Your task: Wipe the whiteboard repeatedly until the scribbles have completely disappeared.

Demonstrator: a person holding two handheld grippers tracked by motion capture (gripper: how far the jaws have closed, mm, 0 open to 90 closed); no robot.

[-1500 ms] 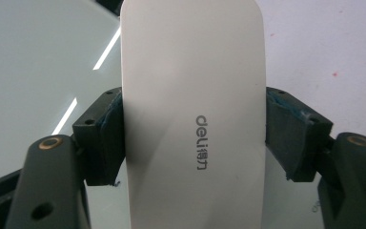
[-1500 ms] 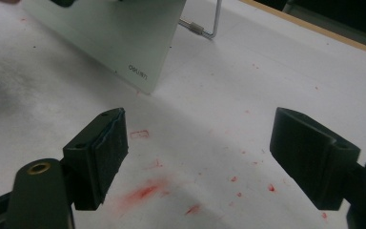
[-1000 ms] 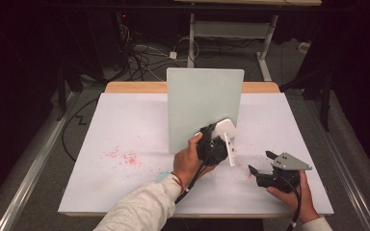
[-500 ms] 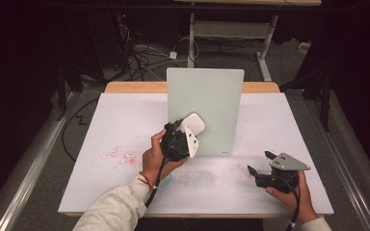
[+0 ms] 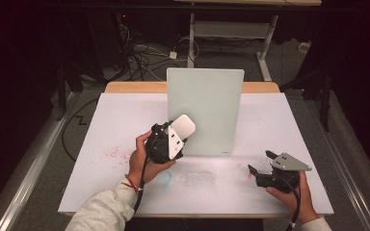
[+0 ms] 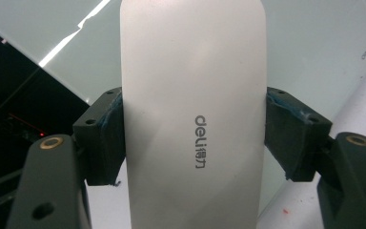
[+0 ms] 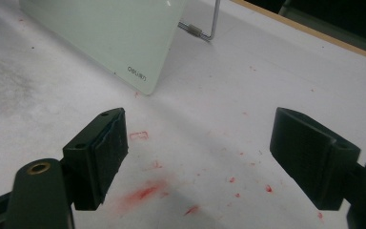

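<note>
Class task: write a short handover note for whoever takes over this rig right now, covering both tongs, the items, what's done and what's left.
Left tongs: shut on the white eraser, held against the left part of the upright glass board.
Right tongs: open, empty, low over the table at the right.
Done: eraser gripped and at the board.
Left: probably wiping the board; red marks remain on the table.

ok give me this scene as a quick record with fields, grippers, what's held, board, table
left gripper: shut on the white eraser, raised at the board's face
right gripper: open, holding nothing, low over the table
board: pale glass, standing upright on a wire stand
table: white top with red marker smudges
</note>
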